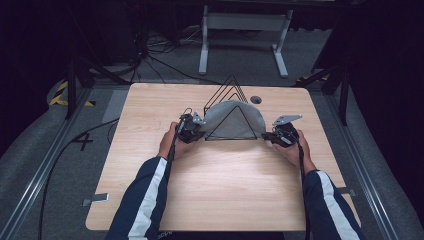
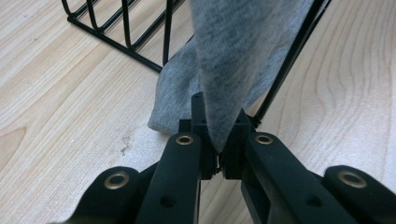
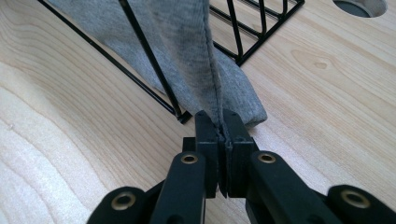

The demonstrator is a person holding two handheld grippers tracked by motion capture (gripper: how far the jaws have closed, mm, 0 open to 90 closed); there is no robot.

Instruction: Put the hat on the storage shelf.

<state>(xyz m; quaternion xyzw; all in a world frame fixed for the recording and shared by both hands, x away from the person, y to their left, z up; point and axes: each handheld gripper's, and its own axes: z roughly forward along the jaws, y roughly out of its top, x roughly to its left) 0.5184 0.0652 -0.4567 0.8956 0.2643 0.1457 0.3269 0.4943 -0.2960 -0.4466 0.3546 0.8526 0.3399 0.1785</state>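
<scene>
Both grippers pinch the cloth.
Left gripper and right gripper fingers clamp grey cloth draped over the rack, low on the desk.

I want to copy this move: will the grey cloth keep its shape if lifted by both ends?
Probably not: the grey cloth drapes over the wire rack and folds limply where both tongs pinch it. It looks light, and may snag the wires.

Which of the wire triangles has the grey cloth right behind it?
The front triangle, the one nearest the person. The grey cloth hangs just behind it, while the other triangles of the black wire rack stand behind the cloth.
</scene>
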